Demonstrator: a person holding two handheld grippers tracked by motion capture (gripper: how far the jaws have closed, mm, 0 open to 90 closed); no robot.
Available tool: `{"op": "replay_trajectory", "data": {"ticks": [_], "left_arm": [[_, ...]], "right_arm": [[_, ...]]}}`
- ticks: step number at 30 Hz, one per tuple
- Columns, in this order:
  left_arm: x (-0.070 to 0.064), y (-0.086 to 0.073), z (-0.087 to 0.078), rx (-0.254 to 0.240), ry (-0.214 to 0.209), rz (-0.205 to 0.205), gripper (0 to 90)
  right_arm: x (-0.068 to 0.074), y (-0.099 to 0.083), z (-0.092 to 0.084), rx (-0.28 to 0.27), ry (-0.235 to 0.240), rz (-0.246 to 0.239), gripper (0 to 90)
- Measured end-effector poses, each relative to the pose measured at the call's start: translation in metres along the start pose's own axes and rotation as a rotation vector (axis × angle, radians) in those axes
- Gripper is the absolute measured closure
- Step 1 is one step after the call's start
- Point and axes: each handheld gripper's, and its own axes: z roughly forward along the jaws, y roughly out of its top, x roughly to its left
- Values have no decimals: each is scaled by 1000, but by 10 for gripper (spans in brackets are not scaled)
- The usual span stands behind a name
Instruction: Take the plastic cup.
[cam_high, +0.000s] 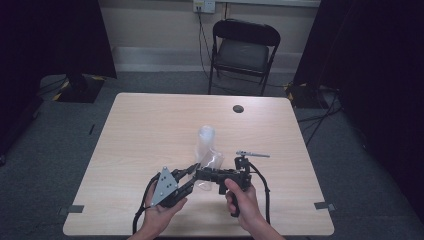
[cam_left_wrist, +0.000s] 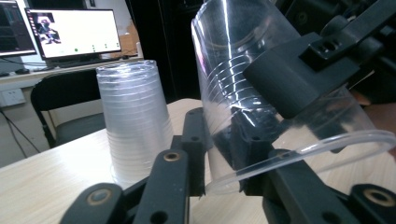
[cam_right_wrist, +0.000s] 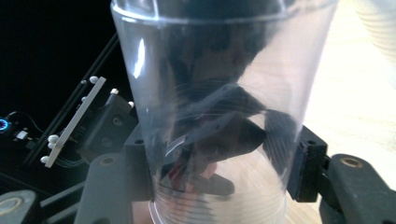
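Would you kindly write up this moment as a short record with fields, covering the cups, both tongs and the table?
setting: wooden table with a black folding chair behind it
held item: a single clear plastic cup, lifted and tilted
right tongs: jaws closed on either side of the cup's walls
left tongs: jaws at the cup's rim, one of them reaching inside it
other item: a stack of clear cups, upside down on the table beside the held cup
hands: one on each tool at the table's near edge
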Motion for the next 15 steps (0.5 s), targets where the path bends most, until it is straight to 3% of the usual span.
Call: {"op": "replay_trajectory", "data": {"ticks": [6, 13, 15], "left_arm": [[0, -2, 0, 7, -16, 1, 811], [1, -3, 1, 14, -47, -9, 855], [1, -3, 0, 21, -63, -28, 860]], "right_arm": [[1, -2, 0, -4, -13, -3, 327], [4, 0, -3, -37, -61, -76, 254], [3, 1, -4, -43, -70, -88, 234]]}}
